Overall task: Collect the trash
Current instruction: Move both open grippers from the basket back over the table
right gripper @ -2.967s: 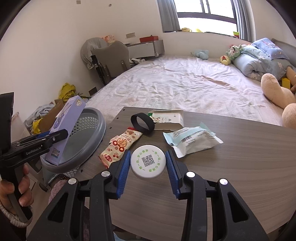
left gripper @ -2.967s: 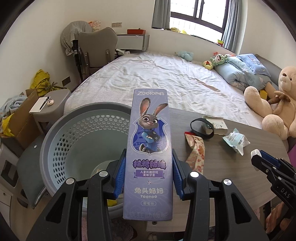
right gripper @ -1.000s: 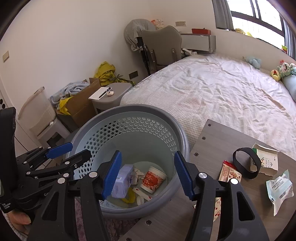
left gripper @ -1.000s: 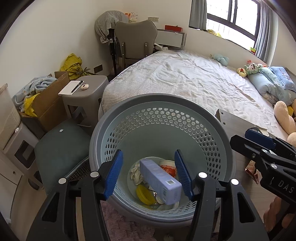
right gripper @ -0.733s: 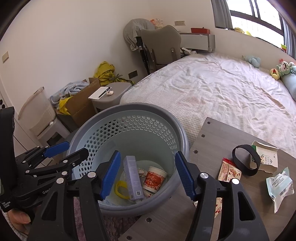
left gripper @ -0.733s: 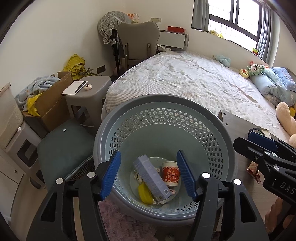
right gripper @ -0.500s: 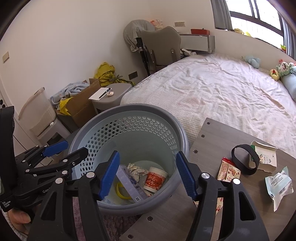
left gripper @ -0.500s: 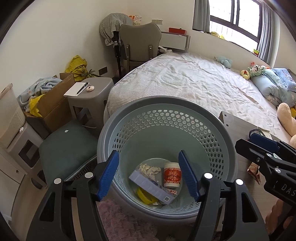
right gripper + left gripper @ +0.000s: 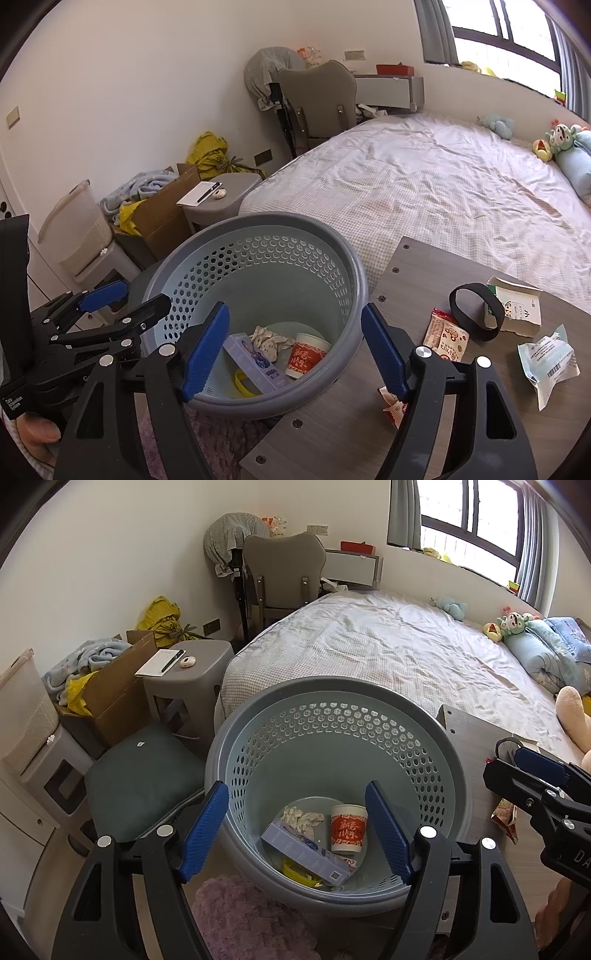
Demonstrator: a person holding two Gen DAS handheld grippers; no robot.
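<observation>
Both grippers hang over the grey basket (image 9: 448, 746), which sits right against the edge of the wooden table (image 9: 436, 417). Left gripper (image 9: 297, 830) and right gripper (image 9: 293, 349) have jaws spread wide, nothing in them. Down in the basket the purple toothpaste box (image 9: 304, 851) lies flat, long axis slanting across the bottom, beside a red paper cup (image 9: 348, 829) and a crumpled tissue (image 9: 301, 816). On the table: snack packet (image 9: 445, 336), black band (image 9: 476, 312), small carton (image 9: 519, 310), teal wrapper (image 9: 550, 363).
</observation>
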